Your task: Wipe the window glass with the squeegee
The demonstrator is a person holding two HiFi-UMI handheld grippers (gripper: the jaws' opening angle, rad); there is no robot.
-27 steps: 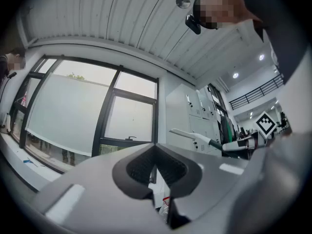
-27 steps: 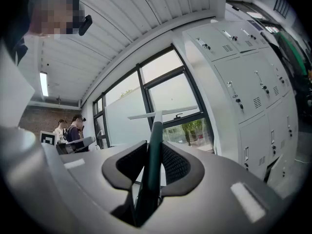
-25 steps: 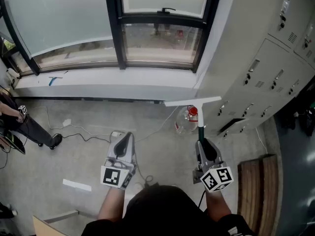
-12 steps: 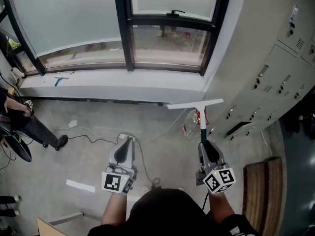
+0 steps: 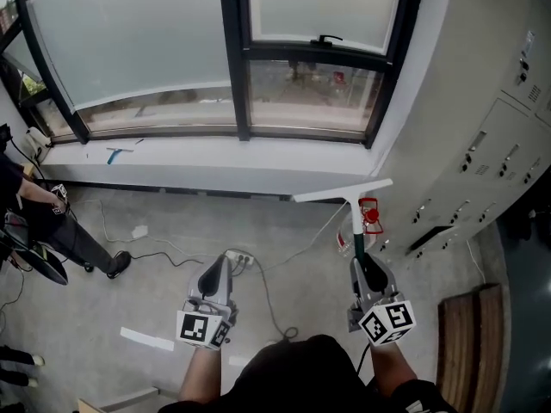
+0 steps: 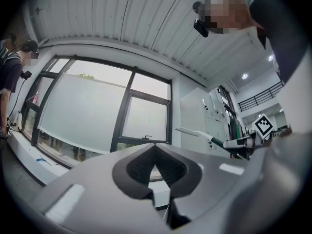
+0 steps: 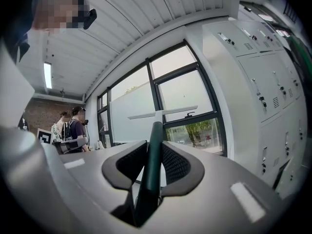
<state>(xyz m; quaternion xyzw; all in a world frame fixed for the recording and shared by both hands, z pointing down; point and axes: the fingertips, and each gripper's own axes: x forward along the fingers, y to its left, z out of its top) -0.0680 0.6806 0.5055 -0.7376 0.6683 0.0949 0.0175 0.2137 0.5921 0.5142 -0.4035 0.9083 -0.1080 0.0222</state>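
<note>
My right gripper (image 5: 364, 268) is shut on the dark green handle of the squeegee (image 5: 354, 222); its white blade (image 5: 342, 191) points toward the window, short of the glass (image 5: 314, 7). In the right gripper view the squeegee handle (image 7: 153, 160) runs up between the jaws to the blade (image 7: 162, 112), with the window glass (image 7: 181, 98) beyond. My left gripper (image 5: 214, 274) hangs at the lower left, shut with nothing in it. The left gripper view shows the left gripper (image 6: 156, 161) with its jaws closed together, the frosted window (image 6: 80, 113) ahead and the squeegee (image 6: 195, 132) at the right.
Grey lockers (image 5: 482, 144) line the right wall. A red-topped bottle (image 5: 368, 218) stands on the floor below the blade. Cables and a power strip (image 5: 239, 258) lie on the concrete floor. A person (image 5: 34, 222) stands at the far left. A small tool (image 5: 114, 154) lies on the white sill.
The view has shifted so the window sits lower and more to the right. Both grippers have stayed near the bottom, the right one still gripping the squeegee.
</note>
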